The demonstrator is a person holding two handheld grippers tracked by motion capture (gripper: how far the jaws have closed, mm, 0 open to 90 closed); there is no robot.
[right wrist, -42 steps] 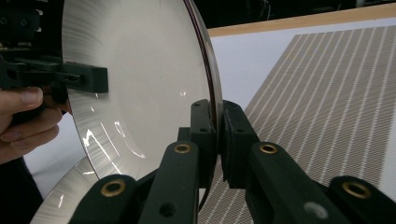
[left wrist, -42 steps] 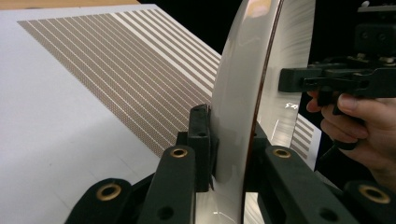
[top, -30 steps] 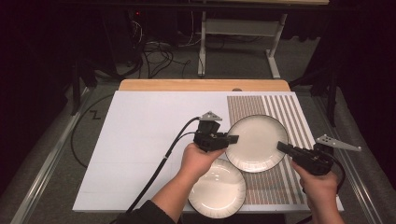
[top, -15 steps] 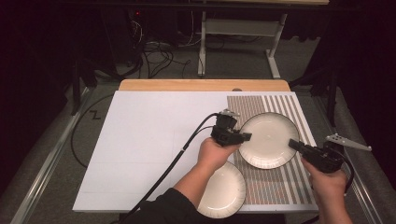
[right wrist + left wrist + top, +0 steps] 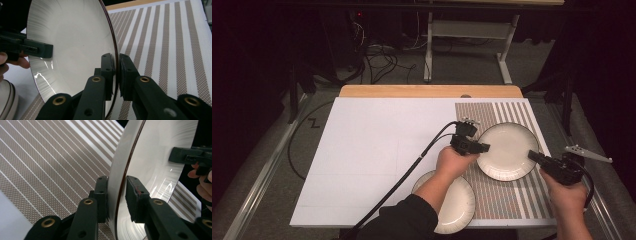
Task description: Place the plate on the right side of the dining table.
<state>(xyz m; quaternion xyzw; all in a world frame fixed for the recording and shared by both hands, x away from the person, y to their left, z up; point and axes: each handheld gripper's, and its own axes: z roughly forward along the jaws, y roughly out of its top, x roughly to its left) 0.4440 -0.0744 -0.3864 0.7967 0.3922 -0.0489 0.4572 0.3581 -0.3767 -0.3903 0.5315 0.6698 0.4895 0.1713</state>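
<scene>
The far plate on the striped mat looks hard, smooth and breakable, so the right gripper pinches its thin rim while the left gripper has just been loosening, its jaws slightly apart around the rim.

A second white plate lies near the tabletop's front edge, partly on a brown-striped mat. Cables lie on the floor beyond.
</scene>
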